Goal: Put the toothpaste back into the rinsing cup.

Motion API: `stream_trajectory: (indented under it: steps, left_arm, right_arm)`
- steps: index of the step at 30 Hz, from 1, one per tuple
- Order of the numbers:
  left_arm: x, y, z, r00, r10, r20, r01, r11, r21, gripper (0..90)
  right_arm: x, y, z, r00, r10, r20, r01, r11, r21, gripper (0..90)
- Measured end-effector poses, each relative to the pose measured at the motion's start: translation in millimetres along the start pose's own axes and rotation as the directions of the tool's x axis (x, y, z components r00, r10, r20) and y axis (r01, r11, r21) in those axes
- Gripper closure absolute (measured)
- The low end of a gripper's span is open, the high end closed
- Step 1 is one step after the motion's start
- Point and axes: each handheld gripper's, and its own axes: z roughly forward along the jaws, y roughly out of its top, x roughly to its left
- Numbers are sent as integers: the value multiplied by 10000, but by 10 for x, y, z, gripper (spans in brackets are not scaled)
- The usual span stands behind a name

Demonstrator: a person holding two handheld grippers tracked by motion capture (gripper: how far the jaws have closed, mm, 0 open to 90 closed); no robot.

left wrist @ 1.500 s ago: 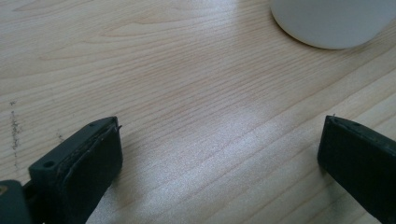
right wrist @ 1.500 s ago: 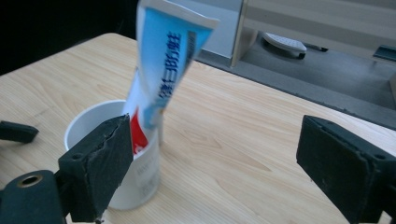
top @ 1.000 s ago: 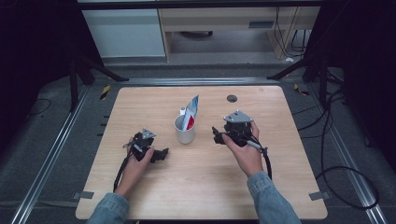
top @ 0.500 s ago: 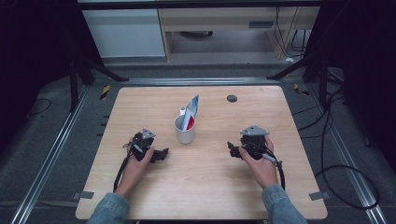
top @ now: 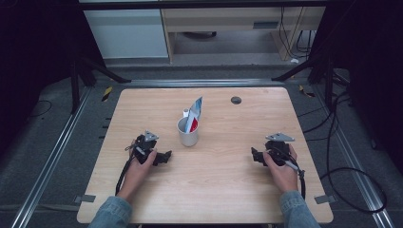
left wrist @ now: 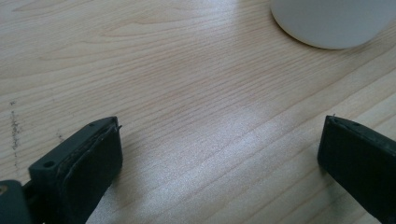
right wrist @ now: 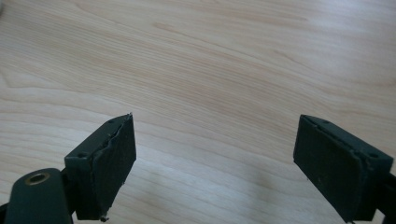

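Observation:
A white cup (top: 188,133) stands near the middle of the wooden table (top: 223,190), with a red, white and blue tube (top: 194,114) leaning out of it. My left gripper (top: 164,157) rests low on the table to the cup's left, open and empty. In the left gripper view the cup's base (left wrist: 331,23) shows at the top right, beyond the open gripper (left wrist: 219,154). My right gripper (top: 256,156) sits low at the right side of the table, well apart from the cup. Its jaws stand wide apart over bare wood in the right gripper view (right wrist: 219,158).
A small dark round disc (top: 236,99) lies near the table's far edge, right of the cup. Cables (top: 347,156) trail over the floor to the right. Metal rails (top: 52,156) run along the table's sides, and cabinets (top: 128,33) stand behind.
My right gripper has pulled back from beside the cup to the table's right side, nearer the front edge. The left gripper has stayed put.

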Motion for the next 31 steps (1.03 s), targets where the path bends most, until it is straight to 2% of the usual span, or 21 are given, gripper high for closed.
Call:
stream_trajectory:
  steps: [7,12,19,20,25,31]
  left_arm:
    - [0,0,0,10000,2,-1,-2,10000,2,0]
    - [0,0,0,10000,1,-1,-1,10000,1,0]
    - [0,0,0,10000,2,-1,-2,10000,2,0]
    - [0,0,0,10000,-2,-1,2,10000,0,0]
    - [0,0,0,10000,6,-2,-6,10000,3,0]
    - [0,-1,0,10000,4,0,-4,10000,2,0]
  right_arm:
    - [-135,-73,30,9985,513,164,-515,9986,125,126]
    - [-179,-129,90,9975,649,263,-657,9974,298,123]
    - [-182,-156,126,9963,718,482,-734,9967,332,117]
    - [-180,-151,135,9959,622,651,-648,9971,397,104]
    - [-180,-150,147,9964,559,633,-591,9970,501,60]
    - [-155,-139,165,9923,860,886,-917,9938,626,24]
